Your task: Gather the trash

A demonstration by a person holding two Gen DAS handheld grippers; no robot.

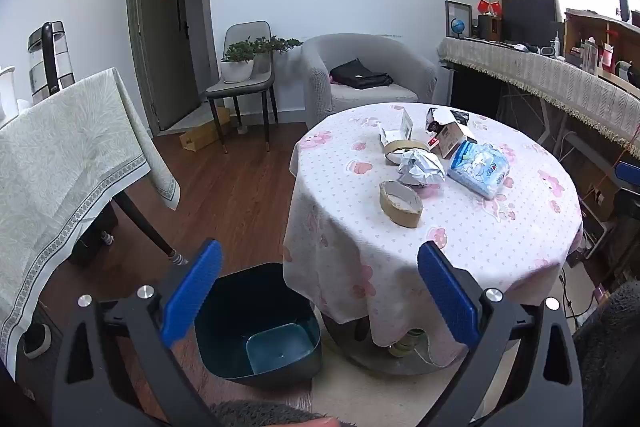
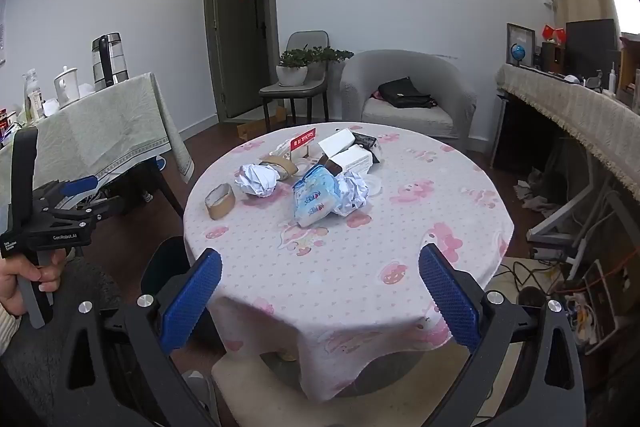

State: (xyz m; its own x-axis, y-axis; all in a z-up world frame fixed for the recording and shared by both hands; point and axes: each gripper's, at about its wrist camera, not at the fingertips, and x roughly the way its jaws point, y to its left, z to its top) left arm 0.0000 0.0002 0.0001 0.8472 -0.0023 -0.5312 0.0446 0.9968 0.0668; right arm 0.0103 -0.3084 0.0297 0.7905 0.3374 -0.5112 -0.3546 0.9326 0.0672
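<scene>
A round table (image 1: 400, 267) under a pink-patterned cloth carries the trash. It holds a brown tape roll (image 1: 400, 203), crumpled paper (image 1: 422, 167), a blue tissue pack (image 1: 478, 167), a second tape roll (image 1: 404, 149) and small boxes (image 1: 448, 135). A dark teal bin (image 1: 256, 323) stands on the floor left of the table. My left gripper (image 1: 320, 291) is open and empty, above the bin and the table's near edge. My right gripper (image 2: 320, 295) is open and empty in front of the table (image 2: 360, 267), short of the tape roll (image 2: 220, 201), paper (image 2: 258, 179) and tissue pack (image 2: 316, 201).
In the right wrist view a hand (image 2: 20, 279) holds the left gripper (image 2: 80, 193) at the far left. A cloth-covered table (image 1: 60, 155) stands left, a chair with a plant (image 1: 240, 75) and an armchair (image 1: 360, 75) behind. A long desk (image 1: 540, 75) lines the right, with cables (image 2: 560, 287) below.
</scene>
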